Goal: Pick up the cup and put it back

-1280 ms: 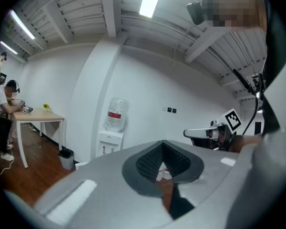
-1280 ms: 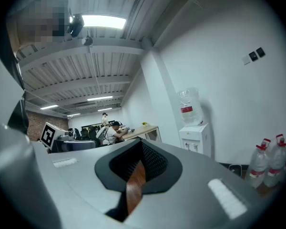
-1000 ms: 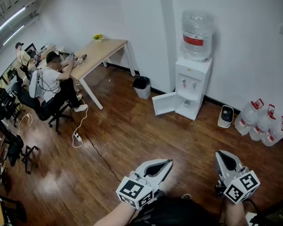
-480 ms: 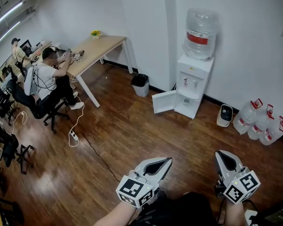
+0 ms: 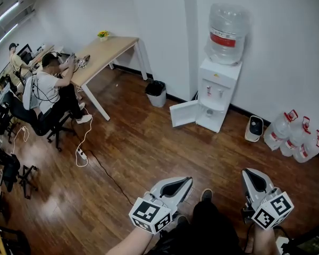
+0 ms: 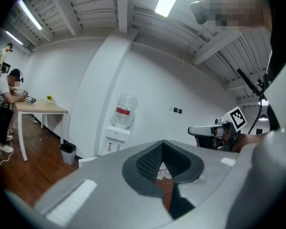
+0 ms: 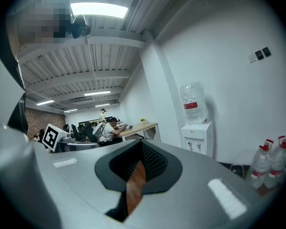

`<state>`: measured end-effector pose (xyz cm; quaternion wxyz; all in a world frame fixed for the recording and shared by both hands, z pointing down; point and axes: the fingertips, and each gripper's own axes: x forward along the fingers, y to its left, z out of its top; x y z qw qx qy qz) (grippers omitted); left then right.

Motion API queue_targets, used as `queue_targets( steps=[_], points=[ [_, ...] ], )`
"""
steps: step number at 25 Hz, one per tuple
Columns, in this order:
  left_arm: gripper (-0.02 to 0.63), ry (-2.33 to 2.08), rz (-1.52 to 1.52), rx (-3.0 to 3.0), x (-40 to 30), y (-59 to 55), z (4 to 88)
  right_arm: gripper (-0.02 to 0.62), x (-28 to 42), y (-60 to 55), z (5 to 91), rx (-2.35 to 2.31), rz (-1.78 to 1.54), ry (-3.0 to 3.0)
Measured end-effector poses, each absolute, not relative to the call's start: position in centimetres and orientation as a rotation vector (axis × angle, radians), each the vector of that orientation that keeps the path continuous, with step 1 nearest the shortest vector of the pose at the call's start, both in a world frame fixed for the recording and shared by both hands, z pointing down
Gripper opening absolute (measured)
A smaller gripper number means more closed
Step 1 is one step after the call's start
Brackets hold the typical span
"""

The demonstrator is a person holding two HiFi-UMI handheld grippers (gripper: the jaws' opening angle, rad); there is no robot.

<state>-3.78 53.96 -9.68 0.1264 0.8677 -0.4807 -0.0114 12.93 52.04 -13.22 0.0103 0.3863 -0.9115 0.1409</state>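
Note:
No cup shows in any view. My left gripper [image 5: 189, 180] hangs low at the centre of the head view, over the wooden floor, its jaws shut on nothing. To its right, my right gripper [image 5: 248, 172] is shut too and holds nothing. Both point toward the white water dispenser [image 5: 215, 97] against the far wall, whose lower cabinet door [image 5: 183, 115] stands open. In the left gripper view the left gripper [image 6: 163, 142] has its tips together, with the dispenser [image 6: 115, 136] far beyond. The right gripper [image 7: 142, 142] looks the same in its own view.
A black bin [image 5: 156, 93] stands left of the dispenser. Water jugs [image 5: 295, 139] and a small white appliance [image 5: 253, 128] sit by the wall at right. A person sits at a wooden desk [image 5: 103, 54] at far left; a power strip with its cable [image 5: 81, 156] lies on the floor.
The head view has shifted a little toward the dispenser and a shoe now shows between the grippers. Both grippers keep their places in the view and stay shut.

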Motion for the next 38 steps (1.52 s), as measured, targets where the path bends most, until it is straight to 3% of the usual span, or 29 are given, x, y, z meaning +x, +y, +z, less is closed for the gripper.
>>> queue_targets(
  steps=[23, 38],
  points=[
    [0.0, -1.455, 0.098, 2.582, 2.3, 31.0, -12.1, 0.0, 17.7, 29.3, -13.9, 1.069, 0.339, -2.937],
    [0.001, -1.28, 0.099, 2.65, -2.7, 20.2, -11.1, 0.0, 12.2, 19.5, -13.4, 1.22, 0.338, -2.863]
  ],
)
